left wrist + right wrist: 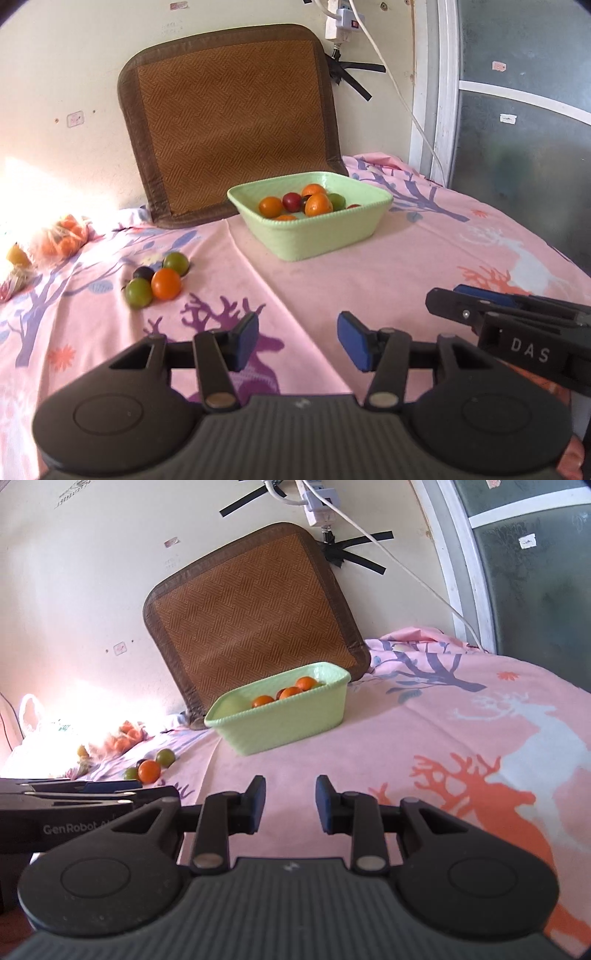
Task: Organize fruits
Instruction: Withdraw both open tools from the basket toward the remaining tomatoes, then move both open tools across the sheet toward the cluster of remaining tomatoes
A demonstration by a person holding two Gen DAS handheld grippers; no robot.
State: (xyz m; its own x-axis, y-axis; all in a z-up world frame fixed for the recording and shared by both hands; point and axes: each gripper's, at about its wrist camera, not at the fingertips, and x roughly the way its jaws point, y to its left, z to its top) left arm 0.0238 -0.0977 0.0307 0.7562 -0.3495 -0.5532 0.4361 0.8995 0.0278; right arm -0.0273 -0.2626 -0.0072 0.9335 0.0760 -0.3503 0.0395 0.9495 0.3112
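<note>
A light green square bowl (334, 236) stands on the pink cloth and holds several orange, red and green fruits (317, 204). It also shows in the right wrist view (284, 720). A loose cluster lies left of it: an orange fruit (166, 283), two green fruits (139, 292) and a dark purple one (143, 273). The cluster also shows in the right wrist view (149, 771). My left gripper (298, 339) is open and empty, hovering near the cloth's front. My right gripper (290, 805) is open and empty, and shows at the right in the left wrist view (480, 306).
A brown woven cushion (232, 122) leans on the wall behind the bowl. A plastic bag of orange fruits (62, 236) lies at the far left in glare. A white cable (399, 92) hangs from a power strip (341, 20). A glass door (524, 129) stands at the right.
</note>
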